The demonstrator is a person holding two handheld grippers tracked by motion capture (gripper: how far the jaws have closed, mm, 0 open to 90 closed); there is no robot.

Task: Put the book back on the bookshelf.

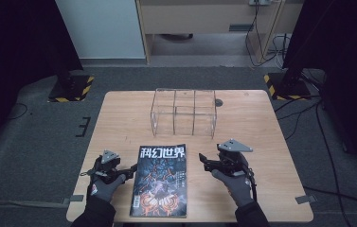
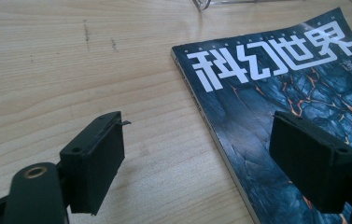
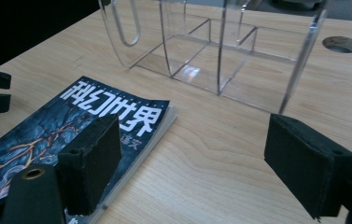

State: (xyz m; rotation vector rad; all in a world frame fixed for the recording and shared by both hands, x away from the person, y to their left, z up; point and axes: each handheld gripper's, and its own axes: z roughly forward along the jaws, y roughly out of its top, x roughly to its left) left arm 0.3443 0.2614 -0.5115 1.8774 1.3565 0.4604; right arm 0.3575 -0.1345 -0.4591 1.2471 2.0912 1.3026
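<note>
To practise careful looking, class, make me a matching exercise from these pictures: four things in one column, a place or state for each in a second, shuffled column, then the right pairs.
Things:
1. magazine
2. clear divided box
3. left hand-held gripper
4. right hand-held gripper

Places or states:
A. stands empty toward the far side of the table
B. open, beside the magazine's left edge
C. lies flat, cover up, between the two grippers
D. open, beside the magazine's upper right corner

Pairs: 1-C, 2-A, 3-B, 4-D
</note>
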